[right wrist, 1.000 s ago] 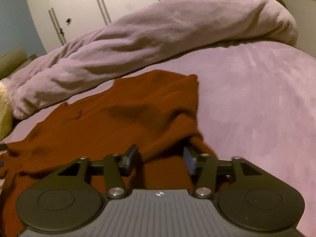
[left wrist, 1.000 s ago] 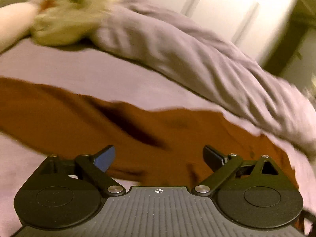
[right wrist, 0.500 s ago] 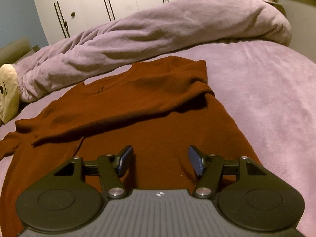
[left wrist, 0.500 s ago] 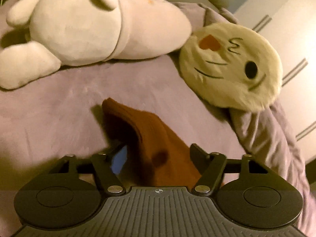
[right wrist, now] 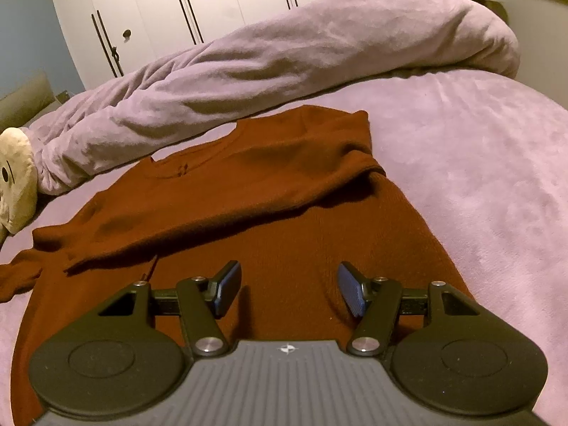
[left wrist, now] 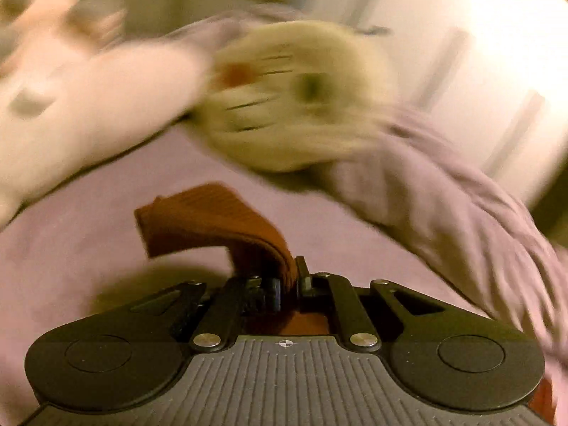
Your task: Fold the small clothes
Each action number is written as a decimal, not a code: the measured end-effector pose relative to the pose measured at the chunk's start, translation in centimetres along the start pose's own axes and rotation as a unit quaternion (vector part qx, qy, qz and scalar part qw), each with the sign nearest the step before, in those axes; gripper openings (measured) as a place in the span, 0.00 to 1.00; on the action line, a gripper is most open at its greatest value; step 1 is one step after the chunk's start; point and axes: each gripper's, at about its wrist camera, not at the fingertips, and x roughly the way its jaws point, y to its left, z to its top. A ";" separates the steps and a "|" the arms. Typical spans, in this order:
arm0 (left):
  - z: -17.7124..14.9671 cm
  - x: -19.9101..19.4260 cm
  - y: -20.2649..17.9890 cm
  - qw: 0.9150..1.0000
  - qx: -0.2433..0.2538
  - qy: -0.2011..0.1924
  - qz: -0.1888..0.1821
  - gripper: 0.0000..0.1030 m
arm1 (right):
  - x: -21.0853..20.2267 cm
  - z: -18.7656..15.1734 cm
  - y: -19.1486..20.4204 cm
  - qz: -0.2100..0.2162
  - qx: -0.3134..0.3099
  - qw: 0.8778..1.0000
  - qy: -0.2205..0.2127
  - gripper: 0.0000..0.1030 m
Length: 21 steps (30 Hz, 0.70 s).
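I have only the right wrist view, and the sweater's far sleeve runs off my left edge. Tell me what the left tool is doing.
Observer: The left tool is shut on the sleeve cuff. Its jaws have just been closing, with the fabric between them.
Operator: Describe how the cuff sits.
Observer: The ribbed end sticks out ahead of the jaws and appears to be lifted off the purple bedcover, with a shadow beneath it.
Operator: Say what lies beyond it.
Observer: A pale plush toy lies beside the round cream plush face. Both are blurred.
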 end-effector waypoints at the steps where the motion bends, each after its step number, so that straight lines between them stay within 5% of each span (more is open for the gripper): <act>1: -0.5 -0.5 -2.7 0.999 0.031 -0.002 -0.023 0.09 | -0.1 0.0 -0.1 0.003 0.003 1.000 -0.001 0.59; 6: -6.0 -1.1 -14.6 0.982 0.139 0.033 -0.122 0.09 | -0.9 0.0 -0.4 0.016 0.012 1.000 -0.009 0.59; 8: -9.2 -0.5 -17.8 0.973 0.173 0.059 -0.139 0.18 | -1.2 0.1 -0.5 0.021 0.014 1.000 -0.009 0.59; 10: -11.9 0.2 -19.4 0.966 0.188 0.096 -0.150 0.58 | -1.4 0.3 -0.6 0.030 0.014 0.999 -0.005 0.59; 12: -13.8 -0.4 -19.4 0.965 0.192 0.099 -0.149 0.61 | -1.6 0.5 -0.4 0.039 0.011 0.999 -0.003 0.59; 16: -15.0 -2.2 -16.5 0.974 0.195 0.085 -0.080 0.80 | -1.4 0.9 1.3 0.078 -0.015 0.997 0.000 0.59; 21: -14.2 -3.9 -10.6 0.986 0.138 0.094 0.003 0.83 | 1.2 1.9 5.8 0.156 -0.025 0.987 0.027 0.50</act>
